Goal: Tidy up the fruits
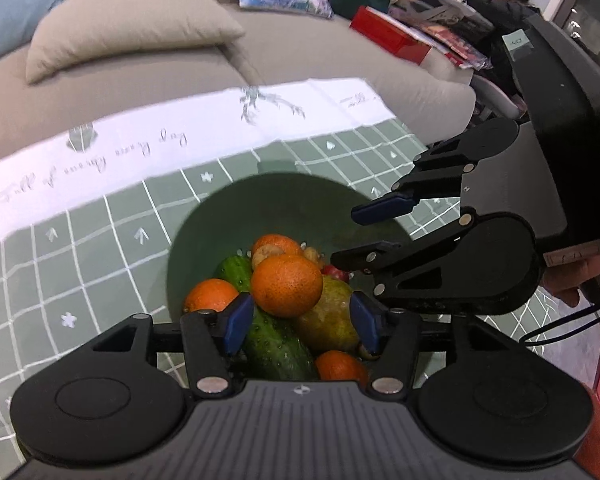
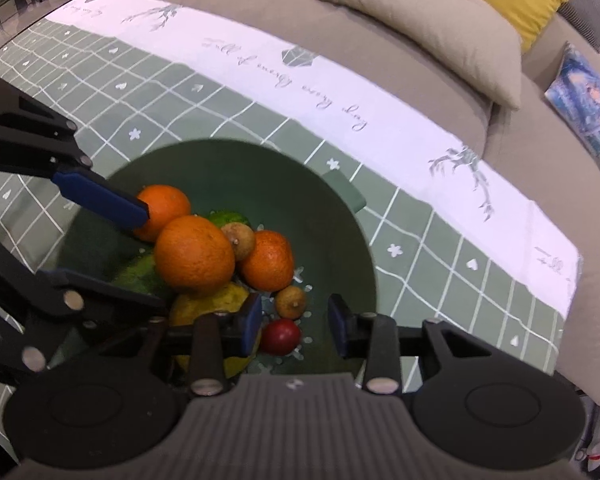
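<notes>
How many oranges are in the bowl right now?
4. One orange tops the pile, one sits at its left, one behind it, one low in front. More may be hidden underneath.

The left black two-finger gripper with blue pads [image 1: 301,320] points steeply downward, its jaws parted and gripping nothing. The right black two-finger gripper with blue pads [image 2: 294,322] tilts down beside it, jaws narrowly apart and empty, with the two tools close together.
</notes>
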